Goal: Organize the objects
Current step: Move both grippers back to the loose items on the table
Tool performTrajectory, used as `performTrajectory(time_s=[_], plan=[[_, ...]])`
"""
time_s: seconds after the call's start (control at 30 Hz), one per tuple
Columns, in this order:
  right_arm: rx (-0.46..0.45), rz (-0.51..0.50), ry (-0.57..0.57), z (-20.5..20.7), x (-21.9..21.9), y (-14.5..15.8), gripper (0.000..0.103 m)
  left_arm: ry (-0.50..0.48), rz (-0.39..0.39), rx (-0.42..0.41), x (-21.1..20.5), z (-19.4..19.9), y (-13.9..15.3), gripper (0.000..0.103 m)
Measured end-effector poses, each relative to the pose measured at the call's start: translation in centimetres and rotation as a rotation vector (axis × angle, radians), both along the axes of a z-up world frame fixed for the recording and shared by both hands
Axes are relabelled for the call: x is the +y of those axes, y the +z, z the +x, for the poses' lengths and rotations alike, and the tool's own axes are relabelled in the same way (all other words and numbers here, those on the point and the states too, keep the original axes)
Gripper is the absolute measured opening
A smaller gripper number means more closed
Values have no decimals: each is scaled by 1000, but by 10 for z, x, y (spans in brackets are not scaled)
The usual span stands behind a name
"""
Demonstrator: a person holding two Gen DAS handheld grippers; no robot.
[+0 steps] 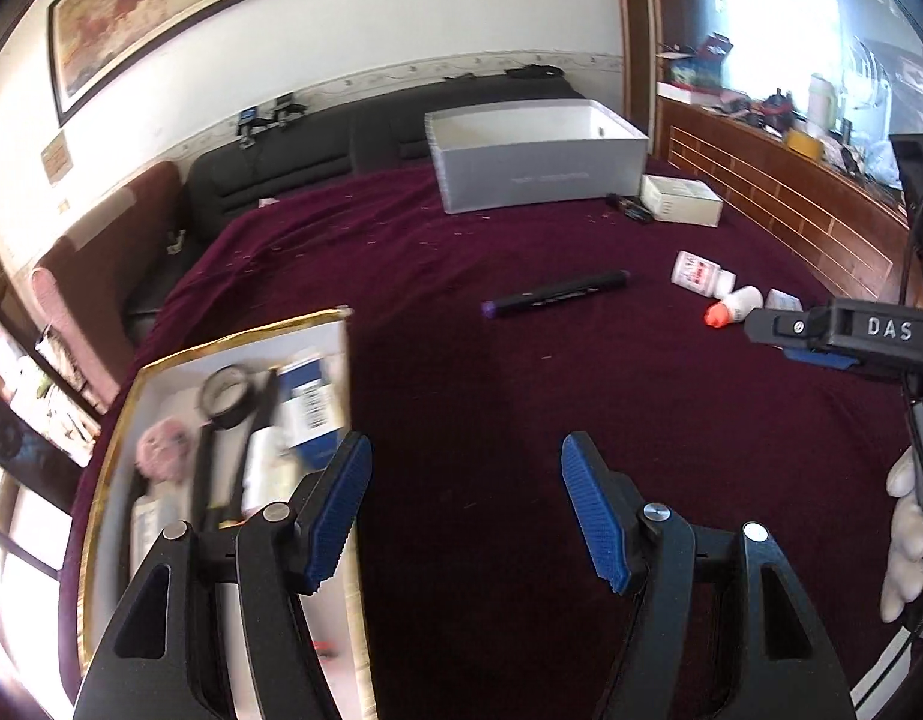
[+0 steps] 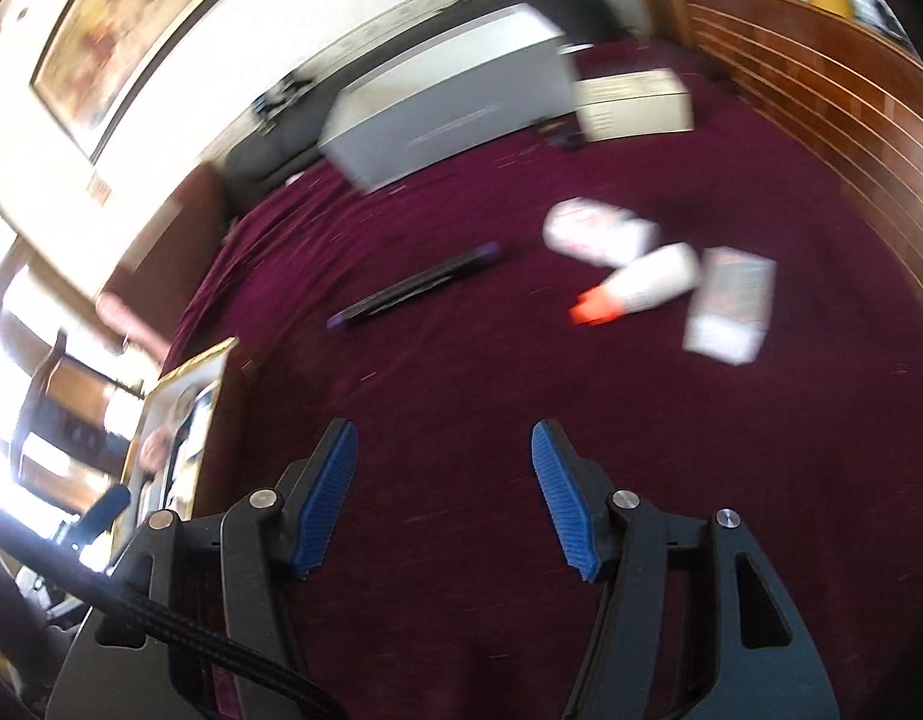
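Two grippers: we see the left gripper (image 1: 461, 504) and the right gripper (image 2: 443, 495), both with jaws apart and nothing between them, over the maroon cloth (image 1: 461, 390).
Boxes: we count two, an open white box (image 1: 539, 162) at the far side and a gold-rimmed box (image 1: 221, 420) at near left, already holding several items.
Marker: one black marker (image 1: 557, 295), mid-cloth.
Bottles: two, a white bottle (image 1: 701, 273) touching an orange-capped bottle (image 1: 734, 306).
Small cartons: one small carton (image 1: 680, 199) beside the white box.

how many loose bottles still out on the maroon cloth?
2: a white bottle with red label lying right of the black marker, and an orange-capped bottle touching it. The box's contents are blurred.
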State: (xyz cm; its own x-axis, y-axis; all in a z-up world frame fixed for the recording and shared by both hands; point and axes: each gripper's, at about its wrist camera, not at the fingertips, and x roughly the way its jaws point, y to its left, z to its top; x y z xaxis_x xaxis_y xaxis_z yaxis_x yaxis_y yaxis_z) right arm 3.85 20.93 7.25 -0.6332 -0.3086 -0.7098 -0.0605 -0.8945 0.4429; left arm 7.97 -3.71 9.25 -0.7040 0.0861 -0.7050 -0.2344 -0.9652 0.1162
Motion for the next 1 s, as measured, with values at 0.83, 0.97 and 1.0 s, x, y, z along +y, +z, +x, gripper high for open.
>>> performTrajectory(time_s=[0.83, 0.97, 1.0], plan=[[-7, -58, -182, -112, 116, -13, 61, -35, 63, -186, 50, -52, -83, 81], [-93, -46, -131, -148, 98, -25, 61, -45, 60, -192, 53, -53, -85, 86], [-109, -53, -123, -152, 95, -29, 61, -46, 58, -193, 54, -53, -85, 87]])
